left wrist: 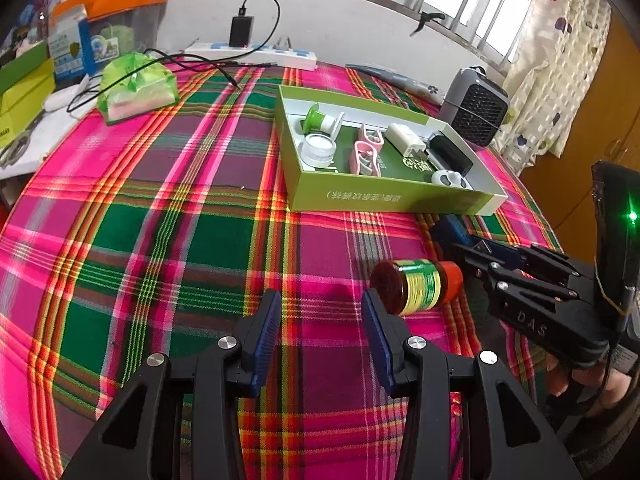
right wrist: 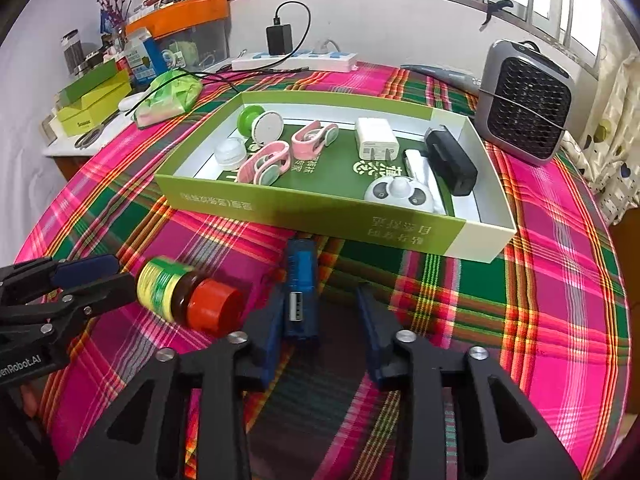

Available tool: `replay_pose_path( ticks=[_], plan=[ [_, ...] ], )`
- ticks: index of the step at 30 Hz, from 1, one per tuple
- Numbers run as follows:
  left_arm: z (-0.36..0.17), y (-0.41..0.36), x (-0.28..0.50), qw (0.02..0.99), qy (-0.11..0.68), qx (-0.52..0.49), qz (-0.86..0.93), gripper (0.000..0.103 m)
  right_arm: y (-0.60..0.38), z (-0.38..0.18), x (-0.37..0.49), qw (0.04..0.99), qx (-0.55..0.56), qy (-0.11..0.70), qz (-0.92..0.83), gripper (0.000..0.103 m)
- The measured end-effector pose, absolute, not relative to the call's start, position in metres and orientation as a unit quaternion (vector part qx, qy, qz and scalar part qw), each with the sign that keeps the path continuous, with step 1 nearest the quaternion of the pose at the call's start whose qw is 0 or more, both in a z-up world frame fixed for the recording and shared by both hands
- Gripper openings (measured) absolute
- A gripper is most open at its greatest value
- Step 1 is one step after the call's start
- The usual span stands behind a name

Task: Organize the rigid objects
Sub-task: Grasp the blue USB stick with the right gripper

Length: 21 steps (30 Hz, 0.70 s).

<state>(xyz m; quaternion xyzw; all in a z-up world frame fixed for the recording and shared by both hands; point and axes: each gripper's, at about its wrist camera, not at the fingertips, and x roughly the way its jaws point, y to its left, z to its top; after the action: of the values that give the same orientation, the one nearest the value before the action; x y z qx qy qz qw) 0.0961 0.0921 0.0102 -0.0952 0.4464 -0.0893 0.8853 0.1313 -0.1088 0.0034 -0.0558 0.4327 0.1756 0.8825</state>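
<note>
Plaid tablecloth (right wrist: 540, 280) over whole table, wide bare stretch at left and front, far edge crowded by power strip (right wrist: 294, 61) and one grey fan (right wrist: 526, 102). One green tray box (right wrist: 280, 216) mid-table, open top, low walls, near wall just beyond the loose items. Inside, counted: two pink clips (right wrist: 264, 162), one green-white reel (right wrist: 260, 120), one clear round jar (right wrist: 230, 152), one white charger (right wrist: 376, 138), one black block (right wrist: 450, 162), one white round gadget (right wrist: 400, 196). Outside the box, two items: one amber bottle with red cap (right wrist: 188, 296) lying on its side on the cloth, one blue USB device (right wrist: 301, 292) just in front of the box wall. Left gripper (left wrist: 322, 324) spread wide, nothing between the pads, bottle just beside its right finger. Right gripper (right wrist: 318, 320) partly closed around the USB device, left pad touching it, right pad apart with a gap, not clamped yet.
</note>
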Motion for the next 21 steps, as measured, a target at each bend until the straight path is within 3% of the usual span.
replay_pose_path(
  ticks=[6, 14, 21],
  plan=[
    [0.012, 0.093, 0.089, 0.882, 0.448, -0.104, -0.105, 0.041, -0.113, 0.005, 0.132, 0.884, -0.051, 0.431, 0.176, 0.017],
    [0.022, 0.089, 0.078, 0.885, 0.437, -0.094, -0.132, 0.041, -0.119, 0.007, 0.124, 0.884, -0.049, 0.429, 0.183, 0.017],
    [0.038, 0.064, 0.074, 0.902, 0.404, -0.002, -0.155, 0.041, -0.125, 0.011, 0.11, 0.886, -0.049, 0.421, 0.188, 0.017]
  ],
)
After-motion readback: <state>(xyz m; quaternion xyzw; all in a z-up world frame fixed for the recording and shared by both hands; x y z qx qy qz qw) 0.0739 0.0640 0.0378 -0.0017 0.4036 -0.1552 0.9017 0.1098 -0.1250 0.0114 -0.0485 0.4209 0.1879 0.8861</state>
